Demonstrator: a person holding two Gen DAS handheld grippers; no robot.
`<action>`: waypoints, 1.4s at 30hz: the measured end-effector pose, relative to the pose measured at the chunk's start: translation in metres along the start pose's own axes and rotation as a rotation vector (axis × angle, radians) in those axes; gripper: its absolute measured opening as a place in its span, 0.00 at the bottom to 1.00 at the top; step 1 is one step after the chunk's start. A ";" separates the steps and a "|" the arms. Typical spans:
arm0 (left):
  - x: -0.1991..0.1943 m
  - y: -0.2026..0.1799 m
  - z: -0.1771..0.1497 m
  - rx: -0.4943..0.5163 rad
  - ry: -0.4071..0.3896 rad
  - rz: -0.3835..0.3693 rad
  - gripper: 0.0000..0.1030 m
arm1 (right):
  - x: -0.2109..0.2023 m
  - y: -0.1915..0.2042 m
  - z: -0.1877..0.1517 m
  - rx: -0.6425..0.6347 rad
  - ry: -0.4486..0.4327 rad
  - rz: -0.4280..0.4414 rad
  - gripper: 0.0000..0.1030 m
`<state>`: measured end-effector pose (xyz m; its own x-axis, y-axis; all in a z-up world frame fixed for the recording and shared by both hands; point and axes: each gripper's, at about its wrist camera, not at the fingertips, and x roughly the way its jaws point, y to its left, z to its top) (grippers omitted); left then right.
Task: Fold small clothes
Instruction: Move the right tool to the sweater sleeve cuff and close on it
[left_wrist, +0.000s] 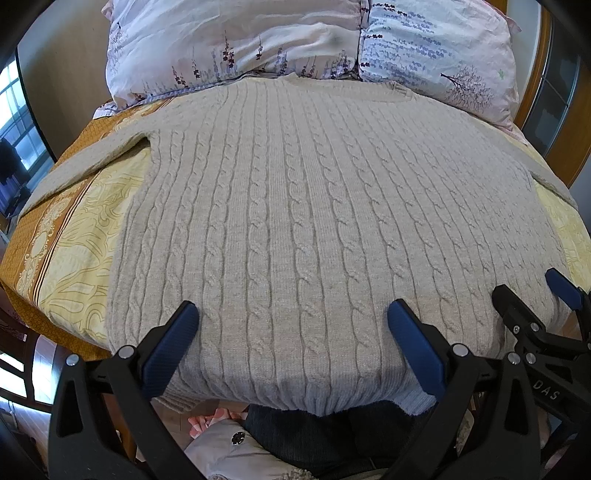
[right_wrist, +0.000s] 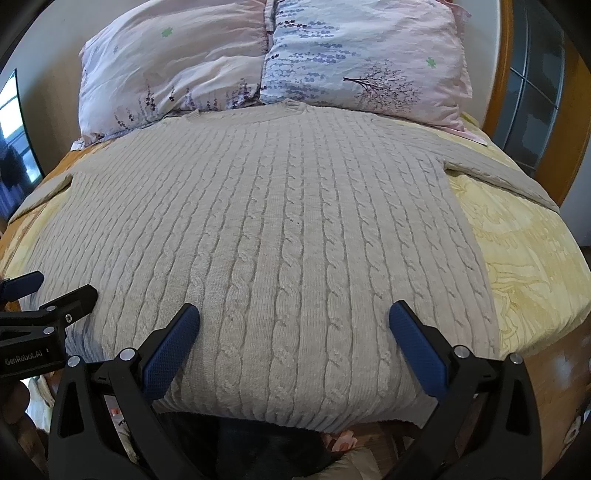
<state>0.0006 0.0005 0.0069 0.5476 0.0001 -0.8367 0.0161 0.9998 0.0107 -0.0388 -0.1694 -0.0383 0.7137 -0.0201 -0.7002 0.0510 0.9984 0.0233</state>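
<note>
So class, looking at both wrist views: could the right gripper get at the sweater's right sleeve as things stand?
Probably yes. The right gripper is open over the sweater hem, and the right sleeve lies spread on the yellow bedspread with nothing on it.

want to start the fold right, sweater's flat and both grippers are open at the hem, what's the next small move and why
Probably lower the left gripper and right gripper onto the hem and close on it. The sweater lies spread flat with sleeves out, both sets of jaws stand open just above its near edge, and neither holds anything, so no fold can start without a grip.
</note>
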 end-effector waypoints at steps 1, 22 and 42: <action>0.000 0.000 0.001 0.000 0.002 0.000 0.98 | 0.000 0.001 0.001 -0.006 0.002 0.005 0.99; 0.009 0.004 0.020 0.057 -0.032 -0.048 0.98 | 0.015 -0.083 0.057 0.112 -0.043 0.152 0.99; 0.037 0.037 0.127 0.019 -0.144 -0.286 0.98 | 0.086 -0.318 0.108 1.013 0.033 0.069 0.47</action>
<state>0.1282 0.0346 0.0458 0.6318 -0.2850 -0.7209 0.2011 0.9584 -0.2026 0.0821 -0.4948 -0.0289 0.7189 0.0529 -0.6931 0.5892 0.4828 0.6479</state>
